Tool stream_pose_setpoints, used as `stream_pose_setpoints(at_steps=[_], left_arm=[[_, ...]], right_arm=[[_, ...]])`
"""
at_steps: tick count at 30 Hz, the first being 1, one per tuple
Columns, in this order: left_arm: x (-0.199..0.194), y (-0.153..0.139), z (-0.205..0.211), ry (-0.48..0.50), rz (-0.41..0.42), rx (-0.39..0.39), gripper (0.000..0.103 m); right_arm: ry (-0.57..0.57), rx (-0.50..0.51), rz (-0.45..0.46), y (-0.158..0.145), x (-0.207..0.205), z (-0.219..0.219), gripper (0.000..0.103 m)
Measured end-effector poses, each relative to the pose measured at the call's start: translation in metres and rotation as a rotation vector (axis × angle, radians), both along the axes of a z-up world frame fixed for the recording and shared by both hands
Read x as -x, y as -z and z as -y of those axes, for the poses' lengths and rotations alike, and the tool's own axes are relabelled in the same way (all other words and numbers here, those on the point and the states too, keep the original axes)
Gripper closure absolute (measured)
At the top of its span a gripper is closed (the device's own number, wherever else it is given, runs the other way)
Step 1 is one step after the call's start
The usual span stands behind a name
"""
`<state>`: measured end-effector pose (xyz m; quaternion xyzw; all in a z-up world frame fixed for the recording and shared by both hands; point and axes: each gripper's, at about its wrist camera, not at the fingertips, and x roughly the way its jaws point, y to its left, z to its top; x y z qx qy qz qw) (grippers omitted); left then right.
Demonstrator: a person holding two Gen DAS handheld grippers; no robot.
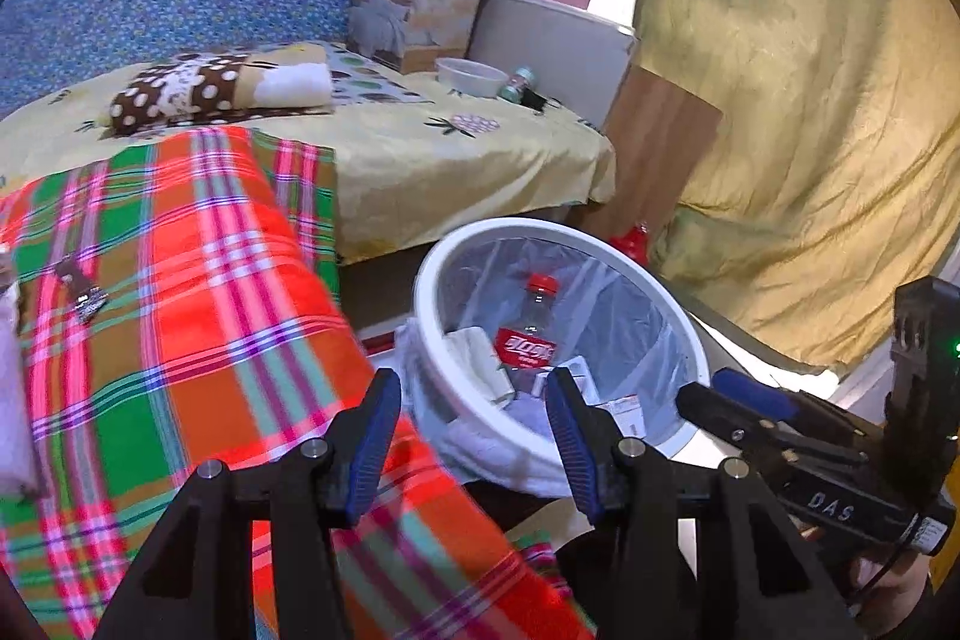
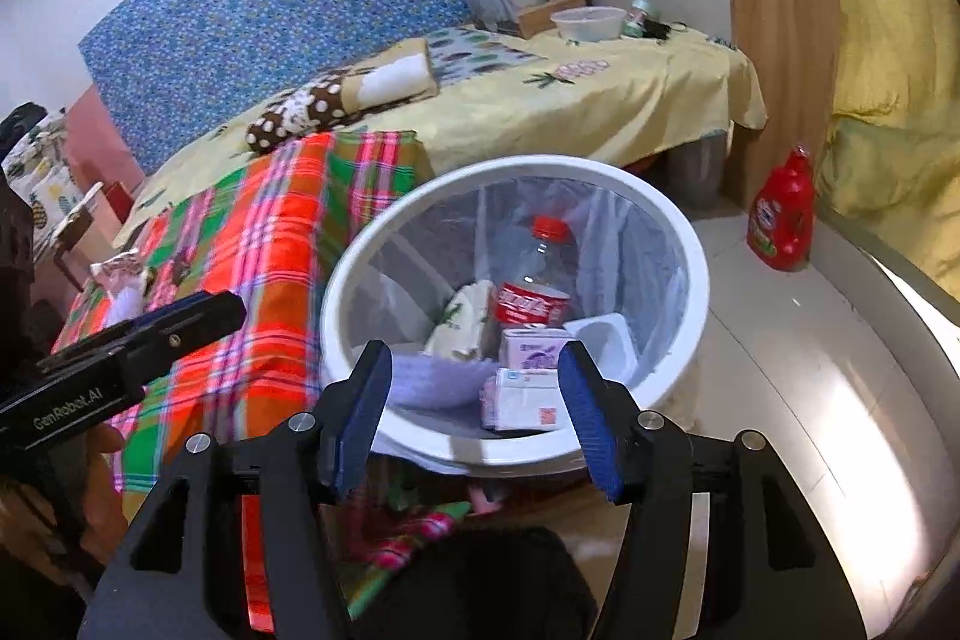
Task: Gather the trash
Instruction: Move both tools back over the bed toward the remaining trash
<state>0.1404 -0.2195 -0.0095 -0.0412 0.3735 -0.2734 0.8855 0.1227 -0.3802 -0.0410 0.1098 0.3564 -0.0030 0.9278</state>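
We see a bed (image 2: 600, 100) under a yellow sheet, its blue headboard (image 2: 270, 22) behind, yellow curtain (image 1: 798, 100) hanging right, pale glossy floor (image 2: 810, 370).

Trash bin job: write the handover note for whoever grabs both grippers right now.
Left gripper: open, empty, above the plaid blanket beside the bin.
Right gripper: open, empty, over the bin's near rim.
In the bin: a bottle with a red cap, two small cartons, a white tray and a crumpled wrapper.
Left, as far as I can judge: a wrapper and a small dark packet on the blanket's far-left part; maybe the bowl and small bottle at the bed's far end. The red jug on the floor looks like a kept item.
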Motion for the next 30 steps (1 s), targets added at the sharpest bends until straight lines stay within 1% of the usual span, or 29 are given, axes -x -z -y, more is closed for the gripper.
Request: stream_pose_setpoints(at_steps=[8,12,19,23,25,28,30], left_arm=[[0.015,-0.003,-0.049,-0.100,0.011,0.011,0.053],[0.022,-0.005,-0.070,-0.147,0.023,0.010,0.053],[0.035,-0.007,-0.099,-0.203,0.030,0.012,0.054],[0.039,-0.008,-0.118,-0.242,0.022,0.011,0.054],[0.043,-0.009,-0.129,-0.258,0.027,0.008,0.054],[0.047,-0.012,-0.143,-0.282,0.034,0.007,0.054],[0.050,-0.013,-0.151,-0.296,0.039,0.005,0.056]], right_arm=[[-0.070,-0.008,0.045,-0.008,0.002,-0.028,0.044],[-0.117,-0.010,0.056,-0.011,0.000,-0.046,0.044],[-0.189,-0.014,0.059,-0.011,-0.003,-0.079,0.044],[-0.222,-0.012,0.061,-0.013,-0.005,-0.094,0.047],[-0.236,-0.012,0.063,-0.014,-0.007,-0.101,0.048],[-0.259,-0.008,0.063,-0.015,-0.009,-0.112,0.053],[-0.274,-0.002,0.060,-0.015,-0.009,-0.120,0.053]])
